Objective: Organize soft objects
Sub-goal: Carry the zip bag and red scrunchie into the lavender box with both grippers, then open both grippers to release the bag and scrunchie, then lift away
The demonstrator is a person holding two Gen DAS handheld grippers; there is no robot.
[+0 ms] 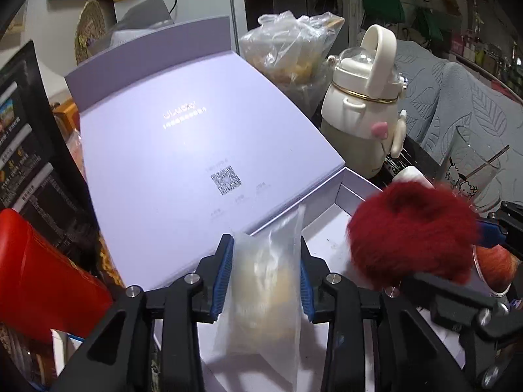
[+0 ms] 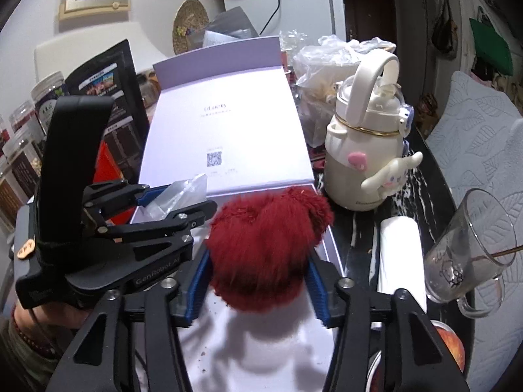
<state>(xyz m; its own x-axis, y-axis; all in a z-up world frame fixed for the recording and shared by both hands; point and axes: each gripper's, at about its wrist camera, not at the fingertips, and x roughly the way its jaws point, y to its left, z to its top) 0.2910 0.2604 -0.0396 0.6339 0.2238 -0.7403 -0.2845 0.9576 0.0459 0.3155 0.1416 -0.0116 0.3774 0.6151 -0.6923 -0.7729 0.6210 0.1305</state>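
1. Both soft things hang over the open lavender box, so my judgement is that the step in hand is setting them down inside it.
2. The left tongs are clamped on a clear plastic pouch with something pale and soft in it. The pouch sits upright between the blue pads, above the white floor of the box near its left side.
3. The right tongs stand around a fluffy dark red ball. The fur fills the gap and brushes both blue pads, but whether the pads press it firmly I cannot tell. The ball hangs over the right half of the box floor, just beside the box's right wall.
4. The next move likely calls for lowering each thing until it rests on the box floor, then spreading the tongs wide and drawing back without dragging fur or plastic along.
5. The two tools are close side by side, so they could knock together when pulled away.
6. The box lid stands open behind, leaning back and out of the way.
7. On the dark surface to the right stand a cream bottle with a loop handle, a white roll and a glass mug. All are near the box's right wall, so a wide swing there could tip the mug.
8. Jars and a dark packet crowd the left side.
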